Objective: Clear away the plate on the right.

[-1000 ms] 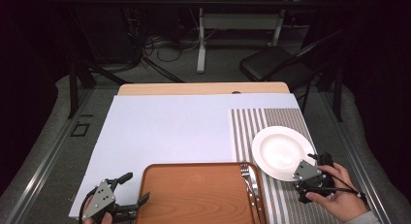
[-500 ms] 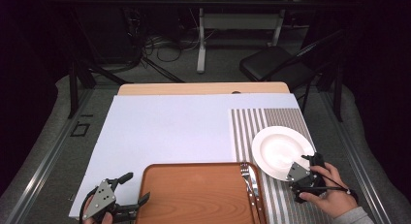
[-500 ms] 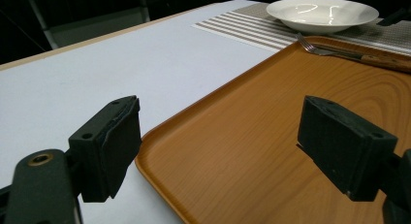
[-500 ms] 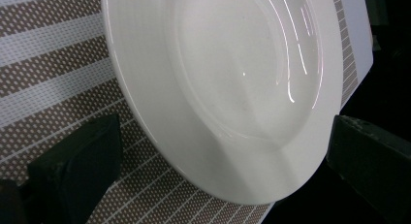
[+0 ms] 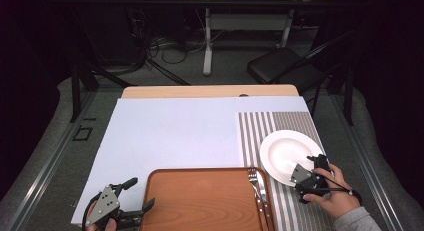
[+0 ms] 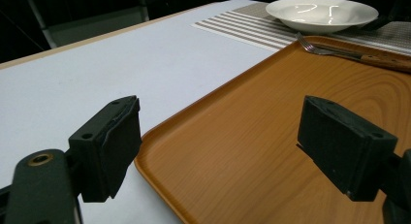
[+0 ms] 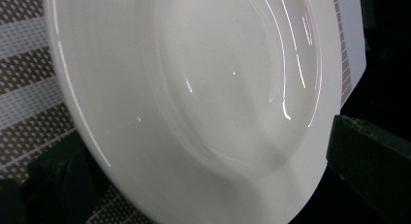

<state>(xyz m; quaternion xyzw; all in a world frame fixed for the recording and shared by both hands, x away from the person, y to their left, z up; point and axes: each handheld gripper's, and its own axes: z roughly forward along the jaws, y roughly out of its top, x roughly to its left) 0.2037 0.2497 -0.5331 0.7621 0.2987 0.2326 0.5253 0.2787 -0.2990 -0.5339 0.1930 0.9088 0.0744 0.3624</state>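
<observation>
At the left of the high view the left gripper (image 5: 131,215) hovers low at the near-left corner of the wooden tray (image 5: 200,201), its jaws spread wide with nothing between them; in the left gripper view they straddle the tray's corner without touching it, one jaw over the pale bench (image 6: 97,64) and the other over the tray's floor. Further right, a fork (image 5: 257,188) lies along the tray's right edge, tines pointing away from the person. Just beyond it, on the striped placemat (image 5: 260,128), sits the white plate (image 5: 285,153), and the right gripper (image 5: 314,172) has come up against the plate's near-right rim. In the right gripper view its jaws stand apart on either side of the rim, one low over the mat, the other at the outer edge, not yet pinching. The step in hand looks like taking hold of the plate by its rim, perhaps to bring it toward the tray. To do it well, one jaw should slide under the lip while the other settles on the upper face, closing squarely so the glazed rim does not slip out. Lift level, and keep clear of the fork when crossing to the tray.
</observation>
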